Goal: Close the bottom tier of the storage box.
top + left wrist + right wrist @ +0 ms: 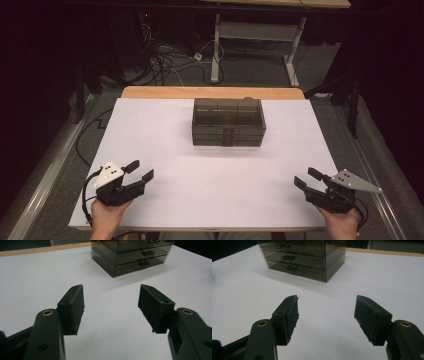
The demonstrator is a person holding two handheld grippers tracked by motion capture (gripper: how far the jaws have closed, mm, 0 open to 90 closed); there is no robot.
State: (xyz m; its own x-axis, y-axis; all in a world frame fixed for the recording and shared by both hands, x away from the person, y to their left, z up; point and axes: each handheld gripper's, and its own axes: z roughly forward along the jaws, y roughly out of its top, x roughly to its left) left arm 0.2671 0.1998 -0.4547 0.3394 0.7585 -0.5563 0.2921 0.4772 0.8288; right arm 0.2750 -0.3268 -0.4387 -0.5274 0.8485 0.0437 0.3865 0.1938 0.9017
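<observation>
Smoky plastic makes the drawer box (228, 122), which stands near the far edge of the white worktop (165, 150), about midway between its left and right edges, with its three drawer fronts and small handles turned toward us. All drawers look shut.

Our left gripper (141, 170) waits near the front left corner, and its jaws stand wide apart with nothing between them. Our right gripper (306, 178) waits near the front right corner, spread in the same way and also empty. Both are well apart from the box.

We judge that the step in hand is the approach to the box. To do it well, we bring one gripper level with a handle (288, 257) and keep the jaws spread until the handle lies between the pads. The box looks light, so it may slide when we pull. We think the other gripper should steady its side or top first. We approach slowly and straight, because the handles are small.
</observation>
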